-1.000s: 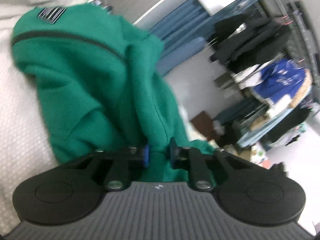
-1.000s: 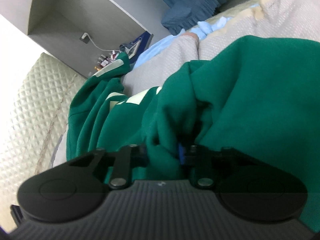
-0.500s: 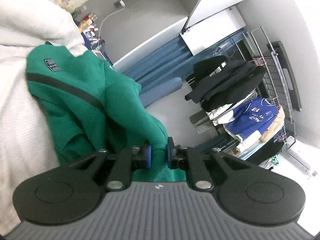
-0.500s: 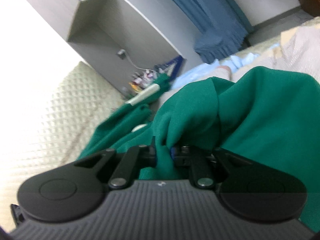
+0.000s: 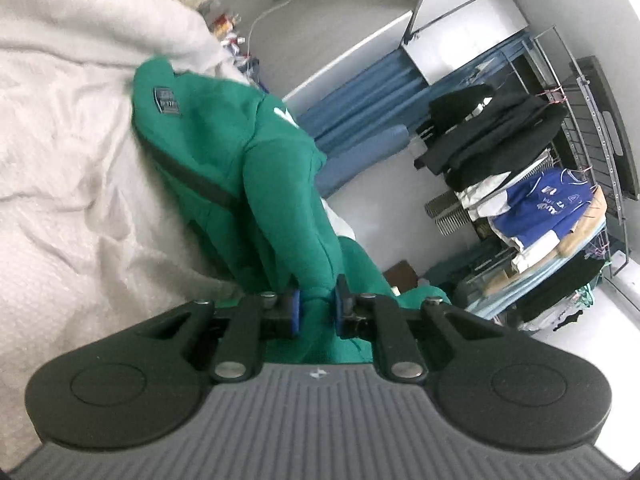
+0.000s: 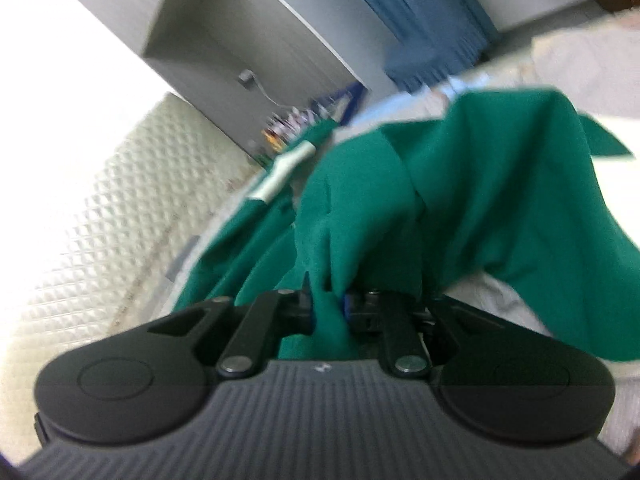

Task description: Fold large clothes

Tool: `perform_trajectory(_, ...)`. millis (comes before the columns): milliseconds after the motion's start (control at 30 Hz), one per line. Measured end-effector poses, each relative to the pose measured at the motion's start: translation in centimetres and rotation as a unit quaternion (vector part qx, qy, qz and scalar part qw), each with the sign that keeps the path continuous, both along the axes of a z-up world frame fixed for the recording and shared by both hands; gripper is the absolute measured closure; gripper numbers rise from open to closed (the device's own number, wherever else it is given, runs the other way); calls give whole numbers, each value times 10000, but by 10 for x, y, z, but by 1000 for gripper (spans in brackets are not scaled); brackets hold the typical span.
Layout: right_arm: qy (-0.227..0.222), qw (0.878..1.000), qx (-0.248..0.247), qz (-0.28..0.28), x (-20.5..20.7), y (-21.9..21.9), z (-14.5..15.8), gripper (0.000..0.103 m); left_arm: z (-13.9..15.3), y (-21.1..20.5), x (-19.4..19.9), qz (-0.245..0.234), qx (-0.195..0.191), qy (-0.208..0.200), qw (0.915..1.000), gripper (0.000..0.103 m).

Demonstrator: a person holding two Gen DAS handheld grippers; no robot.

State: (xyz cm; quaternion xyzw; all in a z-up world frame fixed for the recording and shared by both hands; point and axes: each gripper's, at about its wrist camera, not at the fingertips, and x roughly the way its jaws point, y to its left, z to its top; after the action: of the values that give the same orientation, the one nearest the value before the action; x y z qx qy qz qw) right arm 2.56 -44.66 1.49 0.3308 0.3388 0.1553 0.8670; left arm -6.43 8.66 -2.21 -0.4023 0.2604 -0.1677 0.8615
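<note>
Since the earlier frames, both grippers are lifting the green garment (image 5: 224, 168) higher off the bed (image 5: 68, 184), and more of the room is coming into view behind it. The left gripper (image 5: 317, 307) is pinching a fold of green cloth, its fingers (image 5: 295, 308) nearly closed on it. The right gripper (image 6: 328, 304) is gripping another bunch of the same cloth; its fingers have just been easing open slightly, fabric between them. The garment is hanging stretched between both grippers, its far end trailing on the bed. A clothes rack (image 5: 532, 184) is standing at far right.
</note>
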Motion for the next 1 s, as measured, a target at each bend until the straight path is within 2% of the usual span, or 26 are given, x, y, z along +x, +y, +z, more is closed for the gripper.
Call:
perform_trajectory(67, 113, 9999, 43, -48, 2, -2, -4, 83, -2, -2, 7, 14, 39, 46, 10000, 81)
perform_trajectory(100, 158, 9998, 69, -95, 3, -4, -6, 79, -3, -3, 9, -5, 41, 54, 10000, 73)
perform_trajectory(133, 194, 9997, 63, -135, 3, -5, -7, 71, -4, -3, 9, -33, 26, 55, 10000, 57)
perform_trajectory(167, 238, 9996, 56, -168, 3, -4, -8, 61, -5, -4, 10, -46, 1, 57, 10000, 50)
perform_trajectory(200, 292, 9994, 64, -196, 2, -4, -10, 55, -7, -3, 10, -60, -35, 29, 10000, 44)
perform_trajectory(233, 348, 9991, 103, -210, 2, -2, -12, 42, -8, -3, 11, -82, -56, 1, 10000, 42)
perform_trajectory(267, 367, 9990, 165, -188, 3, -2, -14, 38, -10, -3, 15, -98, -68, -6, 9999, 41)
perform_trajectory(433, 402, 9990, 159, -60, 6, 4, -20, 38, -10, -4, 34, -142, -52, -86, 9998, 33)
perform_trajectory(533, 463, 9985, 275, 6, 12, 5, -25, 38, -11, -9, 55, -251, -74, -71, 9996, 31)
perform_trajectory(600, 502, 9983, 286, 68, 13, 8, -26, 38, -14, -16, 68, -380, 51, 29, 9993, 31)
perform_trajectory(700, 509, 9984, 167, 188, 18, 13, -33, 40, -24, -26, 84, -520, 248, 234, 9981, 33)
perform_trajectory(733, 518, 9982, 179, 235, 20, 15, -36, 50, -28, -27, 88, -537, 276, 264, 9978, 41)
perform_trajectory(767, 547, 9979, 203, 269, 23, 16, -38, 65, -30, -30, 92, -569, 343, 274, 9974, 48)
perform_trajectory(800, 555, 9979, 196, 264, 25, 17, -40, 70, -32, -32, 96, -615, 399, 293, 9969, 60)
perform_trajectory(867, 508, 9984, 127, 220, 29, 18, -42, 80, -35, -36, 102, -749, 479, 284, 9956, 74)
perform_trajectory(900, 442, 9987, 129, 198, 30, 18, -40, 82, -35, -38, 103, -738, 521, 254, 9956, 85)
perform_trajectory(1000, 91, 9997, 200, 122, 28, 14, -30, 86, -33, -34, 99, -624, 254, 44, 9977, 93)
